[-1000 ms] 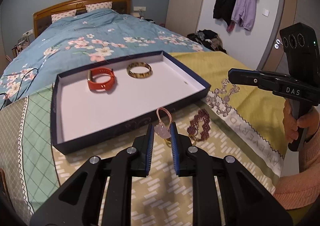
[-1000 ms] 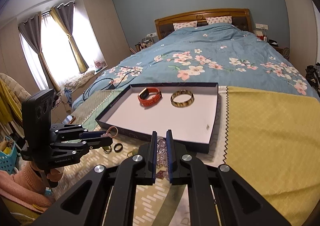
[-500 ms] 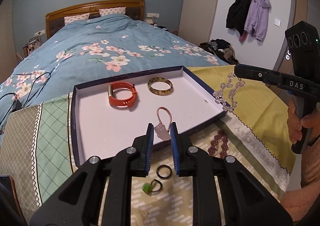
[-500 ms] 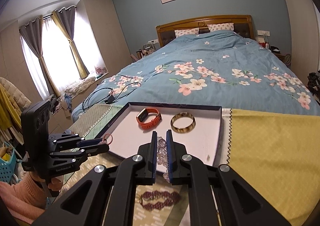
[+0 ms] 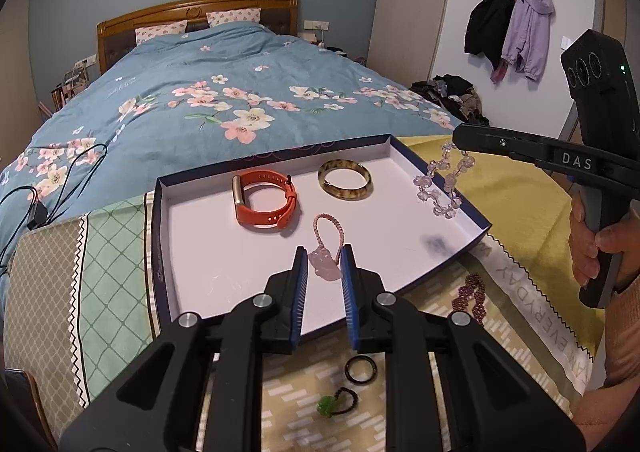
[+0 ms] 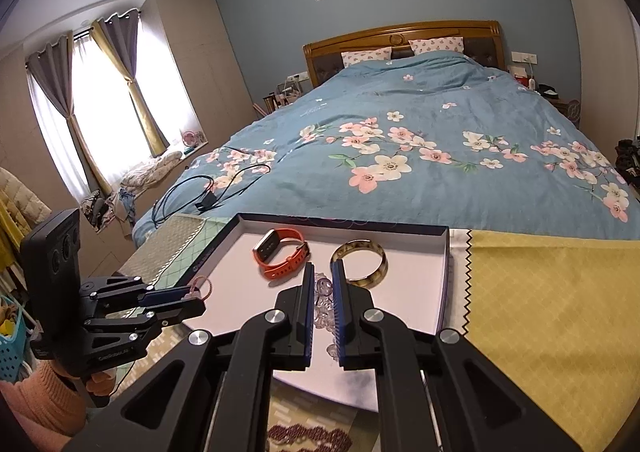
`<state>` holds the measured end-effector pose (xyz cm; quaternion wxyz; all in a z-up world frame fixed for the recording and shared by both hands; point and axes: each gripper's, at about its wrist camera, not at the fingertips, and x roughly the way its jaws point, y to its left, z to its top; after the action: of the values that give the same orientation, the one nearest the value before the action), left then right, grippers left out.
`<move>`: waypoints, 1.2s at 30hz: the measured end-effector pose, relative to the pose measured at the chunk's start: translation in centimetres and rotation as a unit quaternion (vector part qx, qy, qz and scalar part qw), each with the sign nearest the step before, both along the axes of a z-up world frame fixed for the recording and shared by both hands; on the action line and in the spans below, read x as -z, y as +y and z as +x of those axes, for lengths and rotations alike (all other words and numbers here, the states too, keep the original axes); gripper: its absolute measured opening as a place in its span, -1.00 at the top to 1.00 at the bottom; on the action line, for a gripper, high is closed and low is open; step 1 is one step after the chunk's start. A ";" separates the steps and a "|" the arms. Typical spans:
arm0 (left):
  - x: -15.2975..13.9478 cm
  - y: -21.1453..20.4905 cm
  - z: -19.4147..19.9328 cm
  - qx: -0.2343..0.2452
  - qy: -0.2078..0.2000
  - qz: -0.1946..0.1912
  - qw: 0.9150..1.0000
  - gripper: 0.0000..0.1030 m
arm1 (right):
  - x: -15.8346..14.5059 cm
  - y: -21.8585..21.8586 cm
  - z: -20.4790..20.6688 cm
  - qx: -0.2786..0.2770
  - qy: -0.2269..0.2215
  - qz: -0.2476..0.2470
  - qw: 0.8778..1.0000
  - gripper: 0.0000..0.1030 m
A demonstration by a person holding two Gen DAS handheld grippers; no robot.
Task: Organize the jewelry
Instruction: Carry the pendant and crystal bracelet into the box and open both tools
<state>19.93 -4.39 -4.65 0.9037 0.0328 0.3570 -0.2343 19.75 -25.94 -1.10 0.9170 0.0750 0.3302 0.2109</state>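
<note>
Nearest to me, my left hand-held gripper [image 5: 323,270] is clamped on a pink charm [image 5: 325,265], its braided loop [image 5: 329,230] standing up past the pads. It hangs over the near part of the white tray [image 5: 160,236]. I judge the charm light but hard and smooth, so it could twist out; the pads sit on its body, which seems the right hold, since the cord is soft and would slip.

My right hand-held gripper [image 6: 321,288] is closed on a clear bead bracelet [image 5: 442,188], which dangles limp over the tray's right side. The beads look slick and brittle, strung loosely, so I expect swinging; pinching across a single bead is the surest hold.

Farther in, an orange watch band [image 5: 264,198] and a mottled bangle [image 5: 346,183] lie flat in the tray, well apart from both held pieces. The bangle looks rigid, the band springy.
</note>
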 end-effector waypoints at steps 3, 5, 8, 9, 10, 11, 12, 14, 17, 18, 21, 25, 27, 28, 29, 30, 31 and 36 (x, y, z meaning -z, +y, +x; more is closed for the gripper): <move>0.3 0.1 0.6 -0.002 0.006 -0.001 1.000 0.67 | 0.3 0.2 0.9 0.004 0.003 -0.004 1.000 0.86; 0.5 0.1 1.1 -0.005 0.008 0.000 1.000 0.67 | 0.5 0.4 1.4 0.005 0.006 -0.005 1.000 0.86; 0.7 0.0 1.6 -0.007 0.011 0.003 1.000 0.67 | 0.9 0.6 2.0 0.009 0.009 -0.006 1.000 0.86; 0.8 0.0 1.8 -0.007 0.011 0.006 1.000 0.67 | 0.9 0.6 2.1 0.009 0.010 -0.007 1.000 0.86; 0.9 -0.1 1.9 -0.008 0.012 0.007 1.000 0.67 | 1.0 0.7 2.3 0.009 0.012 -0.007 1.000 0.86; 0.9 -0.1 2.1 -0.009 0.013 0.008 1.000 0.67 | 1.2 0.8 2.4 0.010 0.013 -0.008 1.000 0.86; 1.1 -0.1 2.3 -0.008 0.015 0.009 1.000 0.67 | 1.3 0.8 2.6 0.010 0.014 -0.009 1.000 0.86; 1.2 -0.1 2.6 -0.009 0.017 0.011 1.000 0.67 | 1.5 1.0 2.8 0.011 0.016 -0.009 1.000 0.86; 1.5 -0.1 3.0 -0.010 0.021 0.013 1.000 0.67 | 1.8 1.1 3.2 0.013 0.019 -0.010 1.000 0.86; 1.5 -0.2 3.1 -0.010 0.022 0.014 1.000 0.67 | 1.8 1.1 3.3 0.014 0.019 -0.011 1.000 0.86; 1.7 -0.3 3.4 -0.010 0.024 0.016 1.000 0.67 | 2.0 1.1 3.6 0.017 0.021 -0.013 1.000 0.86; 1.9 -0.4 3.7 -0.009 0.027 0.019 0.999 0.67 | 2.1 1.4 4.0 0.020 0.021 -0.017 0.999 0.86; 1.9 -0.5 3.8 -0.008 0.027 0.022 0.999 0.67 | 2.3 1.6 4.2 0.019 0.023 -0.018 0.999 0.86; 1.9 -0.6 3.9 -0.007 0.028 0.024 0.999 0.67 | 2.4 1.7 4.4 0.019 0.024 -0.019 0.999 0.86; 2.0 -0.7 4.0 -0.007 0.028 0.025 0.999 0.67 | 2.6 1.9 4.6 0.018 0.025 -0.021 0.999 0.86; 2.0 -0.8 4.1 -0.007 0.029 0.027 0.999 0.67 | 2.8 2.0 4.6 0.017 0.027 -0.022 0.999 0.86; 2.1 -0.8 4.2 -0.007 0.030 0.027 0.999 0.67 | 3.0 2.3 4.7 0.015 0.029 -0.022 0.999 0.86; 2.3 -0.9 4.6 -0.006 0.034 0.030 0.999 0.67 | 3.4 2.9 5.1 0.007 0.035 -0.022 0.999 0.86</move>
<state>24.52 -5.33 -6.98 0.8909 0.0497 0.3947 -0.2194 24.90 -22.99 -4.53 0.9079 0.0640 0.3659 0.1943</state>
